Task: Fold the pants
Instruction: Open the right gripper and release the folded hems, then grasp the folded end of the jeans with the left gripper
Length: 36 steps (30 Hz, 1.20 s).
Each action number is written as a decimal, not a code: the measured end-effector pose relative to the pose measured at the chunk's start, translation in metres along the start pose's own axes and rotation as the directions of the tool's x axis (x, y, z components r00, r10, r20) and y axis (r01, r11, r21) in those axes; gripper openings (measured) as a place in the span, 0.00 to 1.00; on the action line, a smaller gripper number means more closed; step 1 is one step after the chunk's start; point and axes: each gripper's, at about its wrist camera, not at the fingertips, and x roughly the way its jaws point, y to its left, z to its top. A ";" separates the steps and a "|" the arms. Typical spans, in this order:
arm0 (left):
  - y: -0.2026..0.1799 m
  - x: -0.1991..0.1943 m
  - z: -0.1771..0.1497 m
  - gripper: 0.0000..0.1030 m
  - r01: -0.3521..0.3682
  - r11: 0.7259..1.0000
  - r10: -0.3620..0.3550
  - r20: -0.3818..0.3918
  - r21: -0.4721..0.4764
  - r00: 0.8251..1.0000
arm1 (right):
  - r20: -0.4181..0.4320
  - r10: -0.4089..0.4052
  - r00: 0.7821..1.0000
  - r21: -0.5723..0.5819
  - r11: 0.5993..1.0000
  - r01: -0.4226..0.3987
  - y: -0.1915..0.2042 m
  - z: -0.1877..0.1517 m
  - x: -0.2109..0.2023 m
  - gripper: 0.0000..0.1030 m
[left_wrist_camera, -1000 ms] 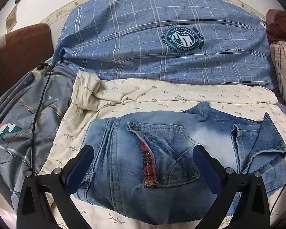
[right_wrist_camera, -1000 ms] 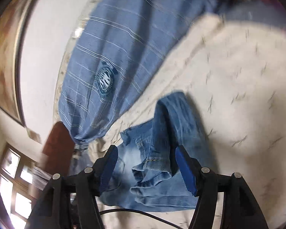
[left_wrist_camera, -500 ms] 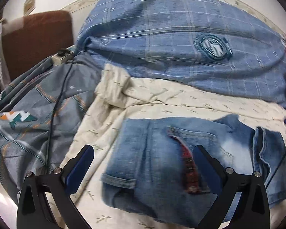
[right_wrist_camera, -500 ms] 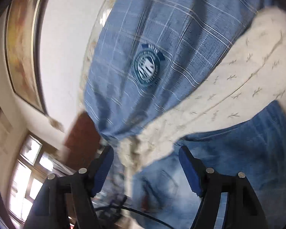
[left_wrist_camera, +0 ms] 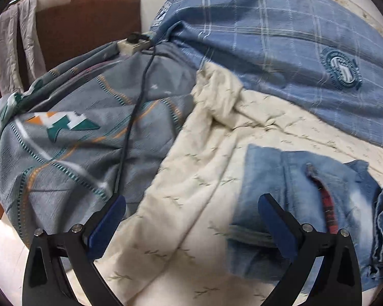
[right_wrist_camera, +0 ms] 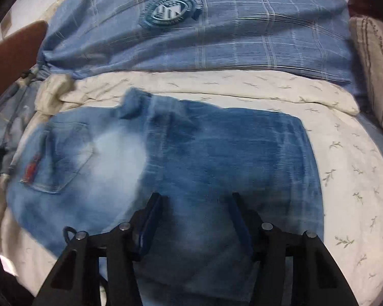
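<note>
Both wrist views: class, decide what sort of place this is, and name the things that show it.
Most likely a bedroom, with the work done on a bed. The jeans lie on a cream leaf-print quilt, a big blue plaid pillow sits behind, and a grey patterned duvet is bunched alongside.

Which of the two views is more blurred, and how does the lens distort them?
Right wrist view: motion blur smears the jeans and the blue plaid bedding's emblem. Left wrist view: milder blur, cream blanket sprigs streaked. Both: fisheye bending at the dark corners, soft even light.
</note>
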 end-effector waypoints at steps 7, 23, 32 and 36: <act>0.027 0.008 -0.008 1.00 0.062 0.996 -0.067 -0.068 -0.071 0.995 | 0.216 0.068 0.974 0.056 0.995 -0.082 -0.019 -0.006 -0.062 0.57; -0.005 0.019 -0.033 1.00 0.246 0.967 -0.256 -0.197 -0.073 0.946 | 0.228 0.153 0.962 0.004 0.987 -0.158 -0.009 -0.025 -0.087 0.62; -0.025 0.041 -0.038 0.92 0.347 0.931 -0.366 -0.267 -0.117 0.892 | 0.155 0.111 0.982 0.056 0.991 -0.121 -0.022 -0.021 -0.067 0.62; -0.028 0.042 -0.039 0.70 0.407 0.899 -0.437 -0.261 -0.162 0.861 | 0.129 0.099 0.987 0.107 0.988 -0.113 -0.034 -0.019 -0.060 0.62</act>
